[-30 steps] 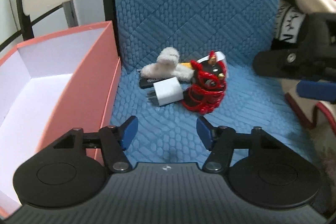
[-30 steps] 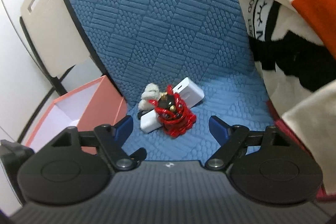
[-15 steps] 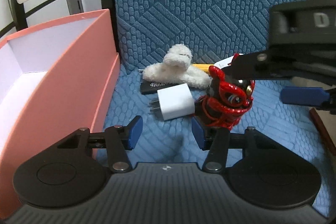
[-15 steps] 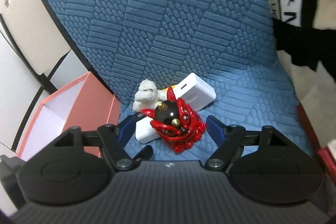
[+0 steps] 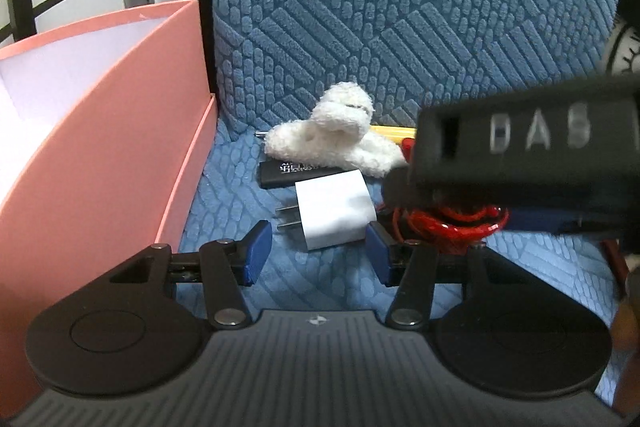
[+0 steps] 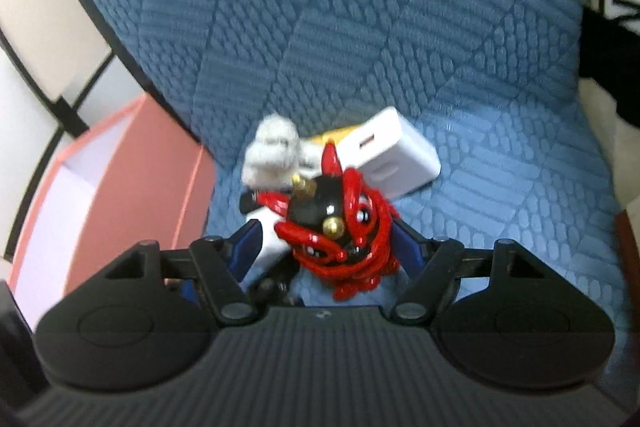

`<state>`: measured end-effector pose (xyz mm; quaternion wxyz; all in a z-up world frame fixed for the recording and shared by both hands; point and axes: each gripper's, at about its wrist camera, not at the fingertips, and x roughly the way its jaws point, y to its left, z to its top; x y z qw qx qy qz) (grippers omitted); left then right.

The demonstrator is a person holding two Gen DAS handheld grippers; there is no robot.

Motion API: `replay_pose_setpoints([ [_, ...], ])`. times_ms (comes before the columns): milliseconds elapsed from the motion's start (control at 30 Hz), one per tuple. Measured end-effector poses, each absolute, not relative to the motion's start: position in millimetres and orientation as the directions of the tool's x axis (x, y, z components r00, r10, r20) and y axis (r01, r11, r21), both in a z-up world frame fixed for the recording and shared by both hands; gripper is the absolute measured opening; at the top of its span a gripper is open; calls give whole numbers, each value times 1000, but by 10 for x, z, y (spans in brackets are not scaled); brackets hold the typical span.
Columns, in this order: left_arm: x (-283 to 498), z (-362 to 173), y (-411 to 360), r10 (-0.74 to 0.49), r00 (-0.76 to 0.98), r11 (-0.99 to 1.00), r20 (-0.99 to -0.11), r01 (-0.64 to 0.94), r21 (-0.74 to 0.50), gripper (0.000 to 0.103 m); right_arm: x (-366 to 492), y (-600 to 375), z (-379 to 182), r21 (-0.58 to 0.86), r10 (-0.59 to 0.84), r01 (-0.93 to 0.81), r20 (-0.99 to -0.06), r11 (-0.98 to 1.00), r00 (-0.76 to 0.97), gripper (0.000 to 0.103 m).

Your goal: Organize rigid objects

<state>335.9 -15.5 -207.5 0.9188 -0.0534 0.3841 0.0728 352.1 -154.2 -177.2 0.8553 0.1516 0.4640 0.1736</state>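
A pink box [image 5: 120,131] sits on the left of the blue seat [image 5: 400,7]. The left gripper [image 5: 316,247] is wide apart around the white plug [image 5: 334,209]. The right gripper [image 6: 326,253] is wide apart around the red toy [image 6: 340,223]

Both wrist views close, facing the shared red figurine [image 6: 344,223] on the chair.

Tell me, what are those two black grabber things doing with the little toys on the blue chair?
A person is tidying small things on a blue chair. The right gripper is open around a red and black figurine, not yet squeezing it. The left gripper is open too, pointing at a white charger plug. A fluffy white toy lies behind them. An open pink box waits beside the chair.
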Motion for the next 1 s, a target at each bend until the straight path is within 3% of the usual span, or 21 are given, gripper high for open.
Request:
replay_pose_setpoints([
  [333,3395,-2062,-237,97,707,985,-701,-167,-32,58,3454,-1677,-1708,403,401,-123,-738,907,542,63],
  [600,3356,-2101,-357,119,721,992,-683,-118,48,58,3213,-1887,-1657,345,334,-94,-746,934,576,63],
  [667,3368,-2086,-396,115,721,993,-683,-93,70,54,3181,-1967,-1655,349,321,-67,-747,935,582,63],
  [1000,3297,-2038,-278,67,712,995,-699,-96,-1,51,3025,-2140,-1664,355,294,-9,-759,935,581,63],
])
